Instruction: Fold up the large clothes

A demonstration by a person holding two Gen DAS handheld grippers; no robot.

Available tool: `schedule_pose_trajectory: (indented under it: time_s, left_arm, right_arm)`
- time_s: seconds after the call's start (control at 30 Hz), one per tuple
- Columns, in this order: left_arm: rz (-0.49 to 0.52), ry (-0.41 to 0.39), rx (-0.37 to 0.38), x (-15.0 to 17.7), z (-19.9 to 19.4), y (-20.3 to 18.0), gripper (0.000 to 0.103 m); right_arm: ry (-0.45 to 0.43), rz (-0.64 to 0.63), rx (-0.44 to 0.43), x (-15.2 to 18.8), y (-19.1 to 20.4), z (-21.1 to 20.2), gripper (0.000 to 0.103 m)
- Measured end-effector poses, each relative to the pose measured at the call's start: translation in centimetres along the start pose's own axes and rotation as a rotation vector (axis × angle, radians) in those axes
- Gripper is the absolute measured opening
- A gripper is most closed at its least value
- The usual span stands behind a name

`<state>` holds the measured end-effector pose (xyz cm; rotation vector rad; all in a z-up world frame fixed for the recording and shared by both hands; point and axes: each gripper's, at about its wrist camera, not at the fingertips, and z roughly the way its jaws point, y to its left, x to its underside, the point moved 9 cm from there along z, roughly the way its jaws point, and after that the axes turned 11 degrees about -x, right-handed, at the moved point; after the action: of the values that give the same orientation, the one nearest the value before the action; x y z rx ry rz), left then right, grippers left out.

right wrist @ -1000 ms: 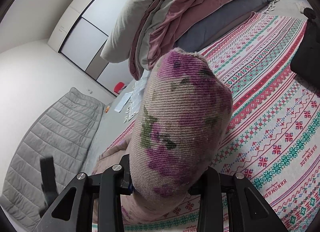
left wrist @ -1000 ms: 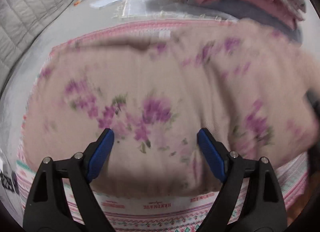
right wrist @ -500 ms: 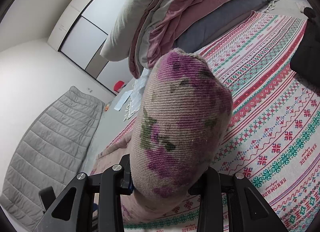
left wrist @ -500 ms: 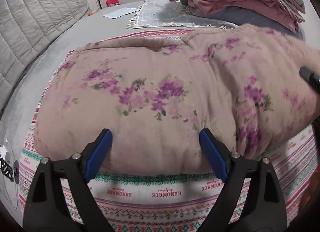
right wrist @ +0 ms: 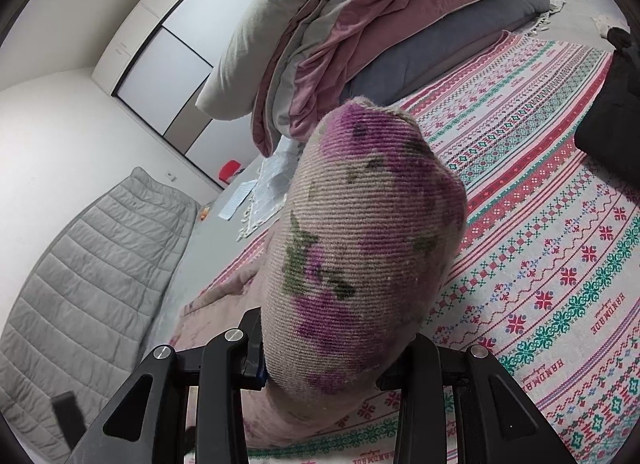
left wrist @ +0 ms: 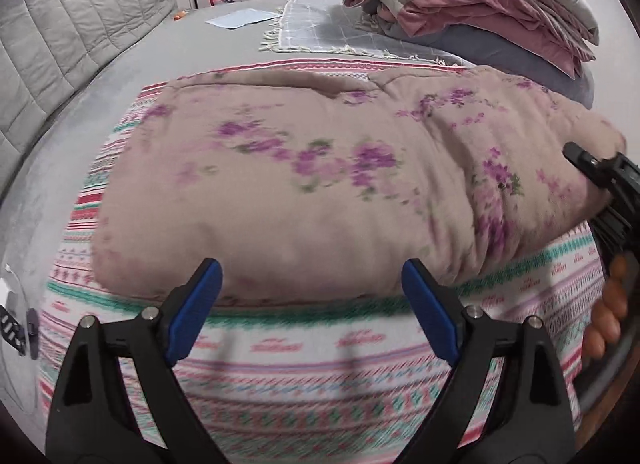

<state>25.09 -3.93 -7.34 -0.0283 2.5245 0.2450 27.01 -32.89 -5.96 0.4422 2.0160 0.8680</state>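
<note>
A thick, folded beige garment with purple flowers (left wrist: 320, 168) lies on a patterned woven spread (left wrist: 320, 348). My left gripper (left wrist: 311, 268) hovers at the garment's near edge, open, with nothing between its blue pads. At the garment's right end my right gripper (left wrist: 608, 184) grips a bunched fold. In the right wrist view that fold (right wrist: 368, 248) bulges up out of my right gripper (right wrist: 332, 360), which is shut on it, and its pads are hidden by the cloth. The spread (right wrist: 560, 264) stretches away to the right.
A pile of pink and grey bedding (left wrist: 480, 4) sits behind the garment. A grey quilted pad (left wrist: 80, 32) leans at the left, a fringed grey mat (left wrist: 340, 32) and a paper sheet (left wrist: 240, 18) lie on the floor. A dark item (right wrist: 612, 112) rests on the spread's far right.
My left gripper has pulled back off the garment to its near edge and risen a little, so more of the spread shows. The right gripper keeps its hold in place.
</note>
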Motion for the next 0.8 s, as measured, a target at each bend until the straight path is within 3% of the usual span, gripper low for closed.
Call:
schedule_pose_trajectory:
  time_s: [0.17,0.33,0.5,0.57,0.7,0.8]
  left_arm:
    - [-0.205,0.03,0.095,-0.3,0.5,6.8,0.091]
    - [-0.396,0.079,0.041,-0.3,4.3,13.7,0.091]
    - [-0.565,0.155,0.228,0.5,5.6,16.0,0.091]
    - [-0.611,0.141,0.256,0.3,5.1,17.0,0.091]
    - [-0.671,0.128,0.201,0.4,4.8,20.8,0.091]
    - [-0.776,0.124,0.225,0.8,4.6,23.8,0.091]
  right_arm:
    - [-0.002,-0.025,0.035,0.1,-0.2,0.1,0.036]
    - [0.012,-0.021,0.091,0.3,-1.5,0.4,0.036]
    - [0.009,-0.027,0.135,0.6,-2.3,0.7,0.036]
    - [-0.001,-0.065,0.158,0.5,-1.7,0.7,0.036]
    - [-0.015,-0.195,0.238,0.0,0.7,0.9,0.034]
    - [-0.043,-0.344,0.305,-0.6,4.8,1.2,0.031]
